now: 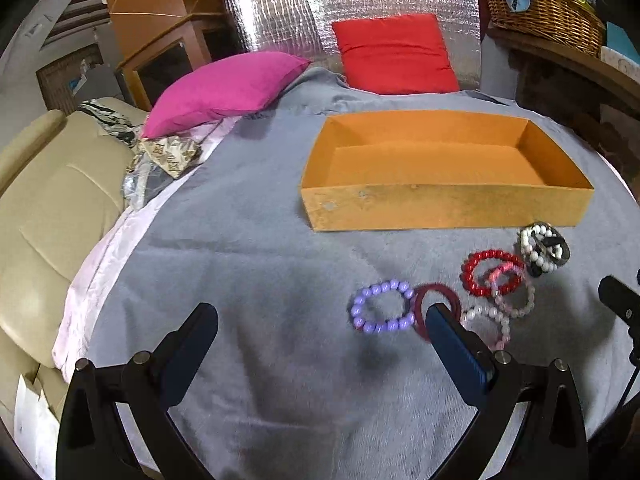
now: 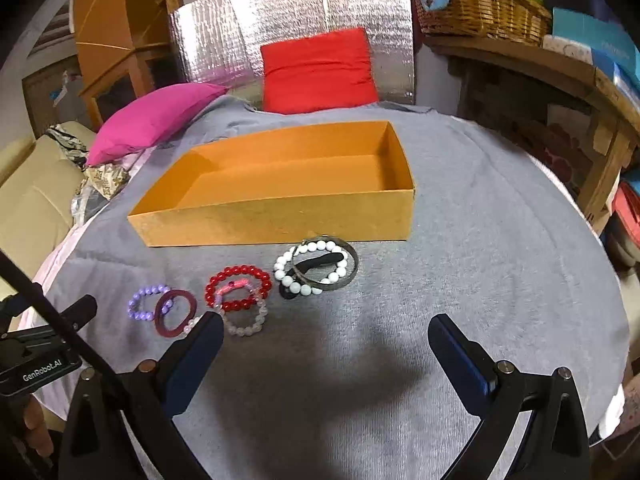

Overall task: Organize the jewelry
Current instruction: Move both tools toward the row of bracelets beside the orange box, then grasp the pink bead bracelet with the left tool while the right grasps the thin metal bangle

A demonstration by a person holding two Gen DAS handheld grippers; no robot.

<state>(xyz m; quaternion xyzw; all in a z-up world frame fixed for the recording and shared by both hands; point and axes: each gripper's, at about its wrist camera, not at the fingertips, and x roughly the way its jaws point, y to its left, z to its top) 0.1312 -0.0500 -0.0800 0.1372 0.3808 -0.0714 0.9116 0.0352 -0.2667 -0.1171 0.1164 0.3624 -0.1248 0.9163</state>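
An empty orange box (image 1: 444,204) (image 2: 280,216) stands on the grey cloth. In front of it lie several bracelets: purple beads (image 1: 380,307) (image 2: 141,304), a dark red bangle (image 1: 436,292) (image 2: 176,314), red beads (image 1: 486,258) (image 2: 236,272), pink and clear beads (image 1: 516,300) (image 2: 246,326), and white beads with a metal bangle (image 1: 542,246) (image 2: 316,266). My left gripper (image 1: 320,320) is open and empty, just short of the purple beads. My right gripper (image 2: 326,326) is open and empty, near the clear beads. It also shows at the right edge of the left wrist view (image 1: 618,300).
A pink pillow (image 1: 228,88) and a red pillow (image 1: 394,54) lie behind the box. A beige sofa (image 1: 52,200) is at left. A wicker basket (image 2: 480,4) sits on a wooden shelf at right. Grey cloth (image 2: 500,260) spreads right of the bracelets.
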